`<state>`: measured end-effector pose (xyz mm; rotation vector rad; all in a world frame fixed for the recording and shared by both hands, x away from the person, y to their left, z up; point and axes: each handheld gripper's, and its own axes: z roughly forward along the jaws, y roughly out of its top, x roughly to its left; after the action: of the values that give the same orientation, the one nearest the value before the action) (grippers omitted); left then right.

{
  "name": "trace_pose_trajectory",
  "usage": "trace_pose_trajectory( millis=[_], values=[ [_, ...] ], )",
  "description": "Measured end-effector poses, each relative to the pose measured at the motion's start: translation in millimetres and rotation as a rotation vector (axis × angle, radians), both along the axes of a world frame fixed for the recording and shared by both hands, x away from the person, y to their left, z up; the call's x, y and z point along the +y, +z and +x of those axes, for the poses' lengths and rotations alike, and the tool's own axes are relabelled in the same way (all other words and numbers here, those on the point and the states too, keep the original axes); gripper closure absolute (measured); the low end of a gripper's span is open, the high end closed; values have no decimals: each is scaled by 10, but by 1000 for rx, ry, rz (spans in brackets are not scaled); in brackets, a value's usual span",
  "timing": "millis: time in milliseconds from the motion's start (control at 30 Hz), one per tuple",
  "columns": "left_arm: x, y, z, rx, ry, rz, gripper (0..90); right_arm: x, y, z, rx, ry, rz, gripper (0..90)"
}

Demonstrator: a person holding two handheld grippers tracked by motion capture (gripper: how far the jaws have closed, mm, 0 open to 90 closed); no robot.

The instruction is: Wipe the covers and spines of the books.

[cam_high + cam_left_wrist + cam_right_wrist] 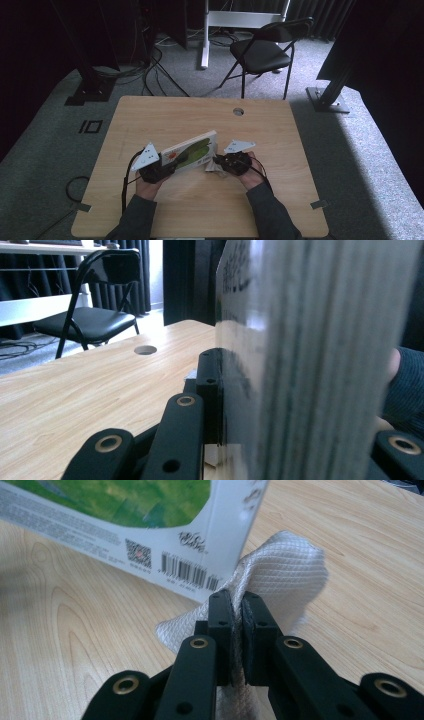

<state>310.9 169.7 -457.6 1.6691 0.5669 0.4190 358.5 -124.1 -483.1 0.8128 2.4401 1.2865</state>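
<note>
A thin book (pixel 191 149) with a green and white cover stands tilted on edge near the middle of the wooden table (pixel 200 210). My left gripper (pixel 161 169) is shut on its near-left end. In the left gripper view the book's page edge (pixel 310 355) sits between the jaws of my left gripper (pixel 285 395). My right gripper (pixel 221 163) is shut on a white woven cloth (pixel 212 168) at the book's right end. In the right gripper view the cloth (pixel 285 570) bunches past my right gripper (pixel 239 605), just under the barcode corner of the book (pixel 150 530).
A round cable hole (pixel 238 111) lies at the table's far side. A black folding chair (pixel 262 50) stands on the grey carpet beyond the table. Black stand feet (pixel 327 100) and cables (pixel 150 75) lie on the floor on both sides.
</note>
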Motion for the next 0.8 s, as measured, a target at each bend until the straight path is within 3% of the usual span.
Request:
trace_pose_trajectory(
  millis=[800],
  values=[
    [-73, 107, 63, -22, 0, -26, 781, 36, -70, 29, 18, -8, -13, 846]
  ],
)
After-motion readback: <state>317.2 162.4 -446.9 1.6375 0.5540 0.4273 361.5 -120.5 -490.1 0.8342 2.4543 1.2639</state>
